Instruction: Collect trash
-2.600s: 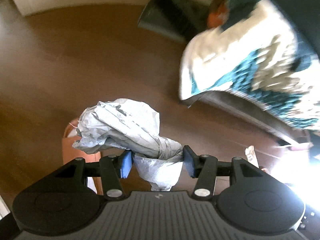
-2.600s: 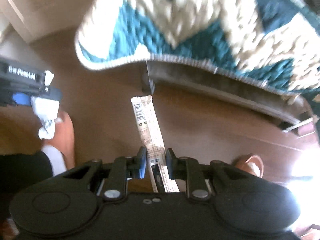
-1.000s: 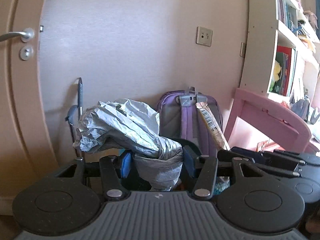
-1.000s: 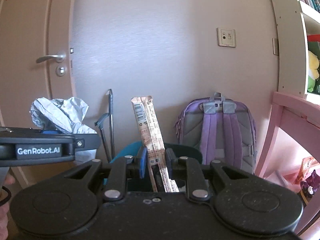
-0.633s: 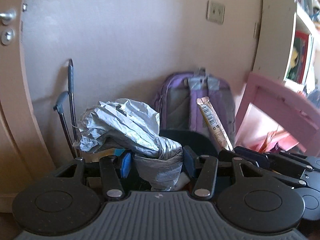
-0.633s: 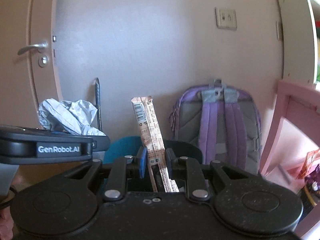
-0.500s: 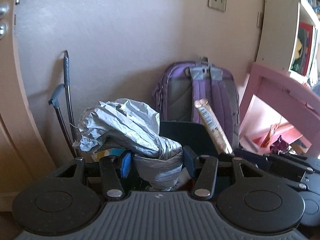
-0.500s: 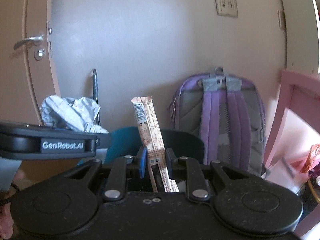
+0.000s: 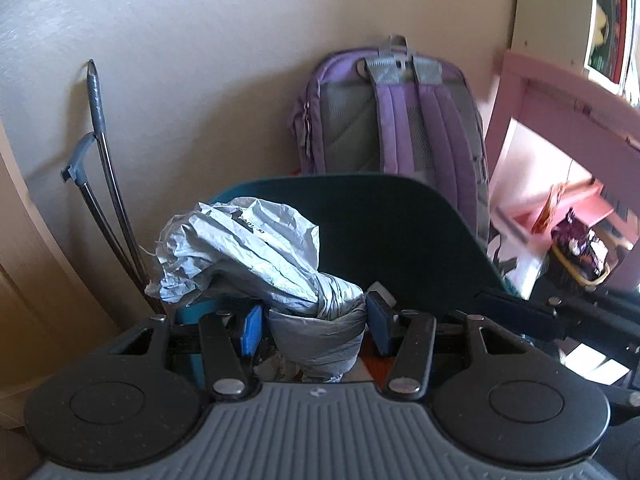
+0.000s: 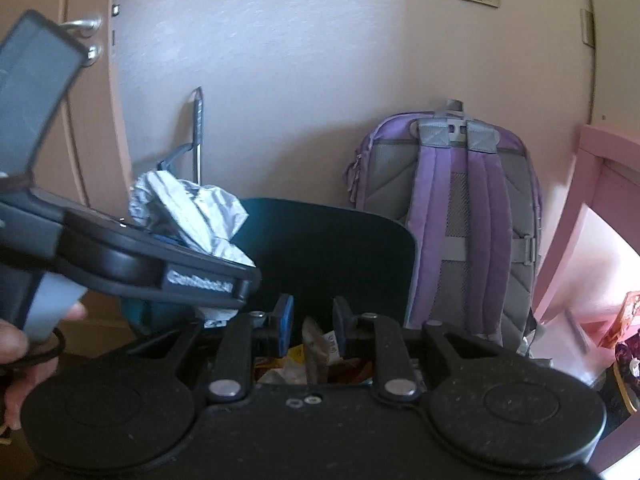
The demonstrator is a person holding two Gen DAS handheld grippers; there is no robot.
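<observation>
My left gripper [image 9: 316, 326] is shut on a crumpled grey plastic bag [image 9: 248, 248], which bulges up and to the left of the fingers. Right behind it stands the raised dark lid of a teal trash bin [image 9: 380, 232]. In the right wrist view my right gripper [image 10: 313, 320] is open over the bin's mouth. The long beige snack wrapper [image 10: 316, 346] sits low between its fingertips, down among the trash in the bin. The grey bag [image 10: 188, 204] and the left gripper's body show at the left there.
A purple backpack [image 10: 452, 208] leans on the wall behind the bin. Pink furniture [image 9: 560, 92] stands to the right, with a thin dark handle [image 9: 100, 128] and a door [image 10: 92, 120] on the left. A hand [image 10: 12, 344] holds the left gripper.
Both grippers have come from the floor by the rug to the bin. The right gripper has let go of the wrapper, which has dropped into the bin. The left still holds the bag.
</observation>
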